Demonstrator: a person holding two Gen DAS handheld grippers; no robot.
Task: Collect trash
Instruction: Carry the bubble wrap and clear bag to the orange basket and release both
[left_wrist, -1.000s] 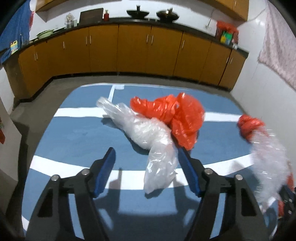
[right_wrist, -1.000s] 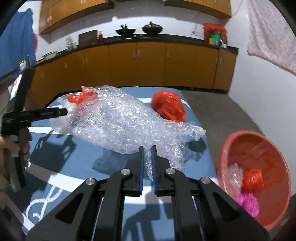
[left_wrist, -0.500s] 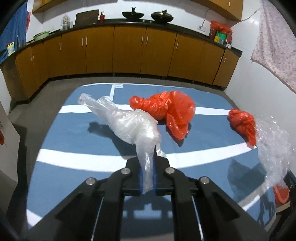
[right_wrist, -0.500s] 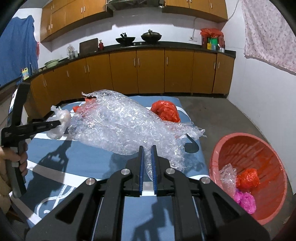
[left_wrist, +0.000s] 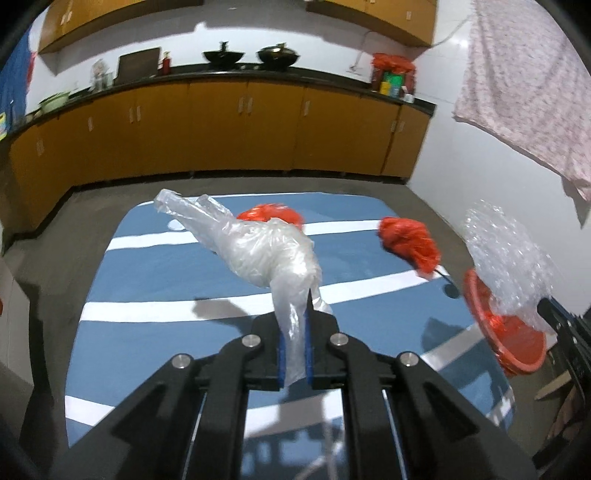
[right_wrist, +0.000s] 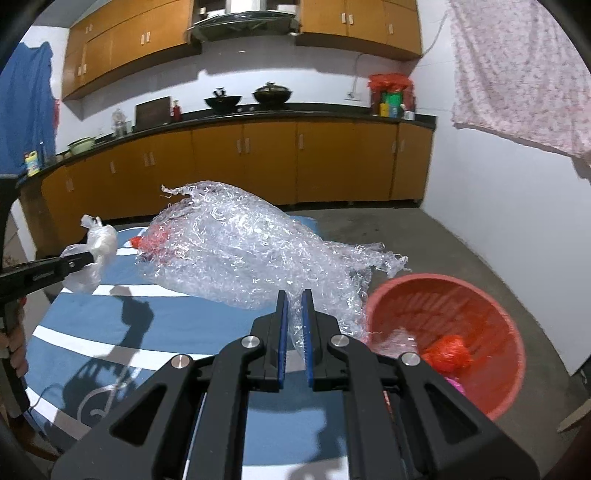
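Observation:
My left gripper (left_wrist: 294, 325) is shut on a clear plastic bag (left_wrist: 266, 251) and holds it lifted above the blue striped mat (left_wrist: 155, 295); the bag also shows in the right wrist view (right_wrist: 94, 251). My right gripper (right_wrist: 293, 317) is shut on a big sheet of bubble wrap (right_wrist: 251, 258), held up beside the red basin (right_wrist: 480, 332), which holds red and pink scraps. The bubble wrap also shows in the left wrist view (left_wrist: 506, 258) over the basin (left_wrist: 495, 332). Two red plastic bags lie on the mat, one far (left_wrist: 273, 214) and one at the right edge (left_wrist: 410, 240).
Orange kitchen cabinets (left_wrist: 221, 129) with a black counter run along the back wall. A patterned cloth (left_wrist: 528, 92) hangs at the upper right. Grey floor (right_wrist: 443, 240) surrounds the mat. A white wall stands to the right.
My left gripper closed on the clear bag and lifted it off the mat. My right gripper carried the bubble wrap to the right, closer to the red basin.

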